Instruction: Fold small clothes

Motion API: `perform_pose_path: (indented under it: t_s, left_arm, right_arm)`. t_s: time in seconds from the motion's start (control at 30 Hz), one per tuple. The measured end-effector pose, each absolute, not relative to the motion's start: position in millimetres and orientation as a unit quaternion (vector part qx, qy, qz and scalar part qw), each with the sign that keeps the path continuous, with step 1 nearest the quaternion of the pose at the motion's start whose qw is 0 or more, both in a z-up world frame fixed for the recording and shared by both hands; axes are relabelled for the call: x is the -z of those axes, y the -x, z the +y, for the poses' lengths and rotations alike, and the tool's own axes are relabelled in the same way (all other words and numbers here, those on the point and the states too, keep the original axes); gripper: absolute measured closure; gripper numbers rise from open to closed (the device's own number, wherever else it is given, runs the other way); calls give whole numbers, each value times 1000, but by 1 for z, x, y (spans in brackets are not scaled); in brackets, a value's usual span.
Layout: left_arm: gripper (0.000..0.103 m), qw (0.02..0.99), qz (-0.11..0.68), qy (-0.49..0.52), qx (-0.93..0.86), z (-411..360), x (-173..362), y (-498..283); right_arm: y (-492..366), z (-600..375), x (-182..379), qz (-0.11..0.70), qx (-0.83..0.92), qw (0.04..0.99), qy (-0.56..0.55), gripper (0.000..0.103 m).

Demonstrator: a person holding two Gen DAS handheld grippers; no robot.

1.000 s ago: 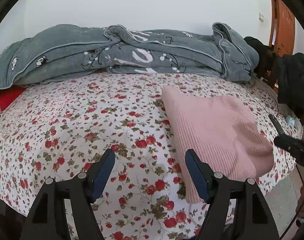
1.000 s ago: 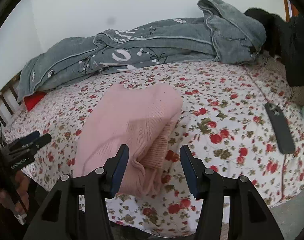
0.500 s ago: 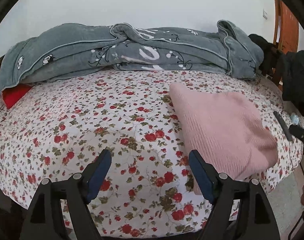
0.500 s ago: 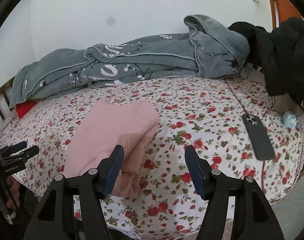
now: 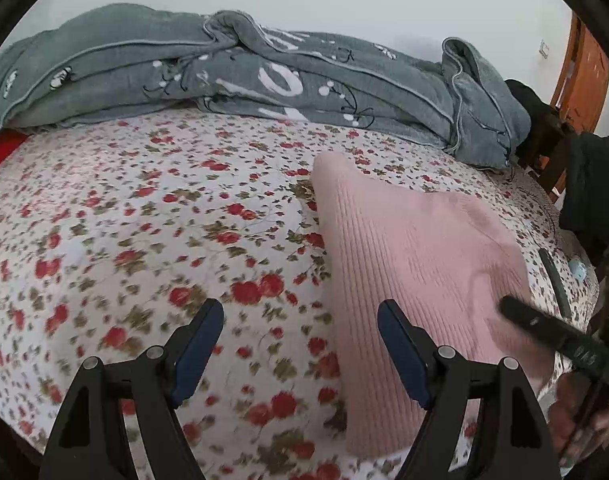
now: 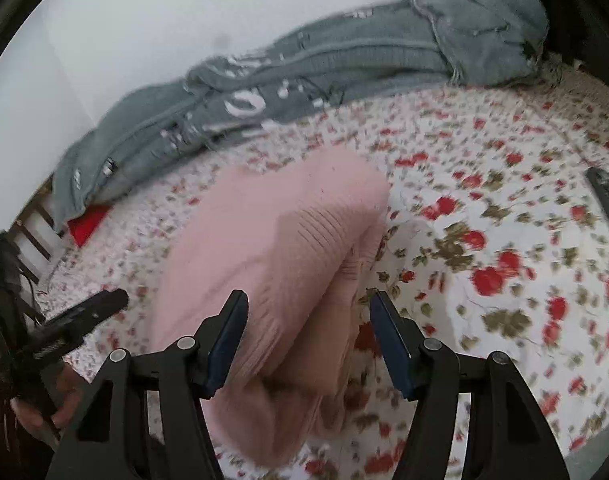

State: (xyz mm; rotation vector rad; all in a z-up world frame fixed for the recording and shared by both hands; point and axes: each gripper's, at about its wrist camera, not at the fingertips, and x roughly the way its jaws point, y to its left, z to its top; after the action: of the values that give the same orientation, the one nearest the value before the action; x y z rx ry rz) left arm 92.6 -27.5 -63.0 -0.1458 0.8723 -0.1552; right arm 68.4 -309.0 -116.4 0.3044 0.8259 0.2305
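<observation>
Left claw [image 5: 300, 344] and right claw [image 6: 308, 336] both gape, angled downward, gripping nothing
</observation>
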Motion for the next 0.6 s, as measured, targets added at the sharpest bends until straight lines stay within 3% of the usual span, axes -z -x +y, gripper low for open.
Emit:
perform_pose_path:
  t_s: [0.2,0.37,0.6]
  left_arm:
    - [35,894,434,74,88,-42,76,-121]
    - [56,889,437,82,113,-50,77,-136]
    - [60,885,439,76,137,-63,82,-146]
  right_arm:
    - [-98,-306,141,420,-138,884,-154,39]
    - [-112,-303,145,420,-154,882,-149,41]
    - [-117,-301,143,411,-164,886,-140,51]
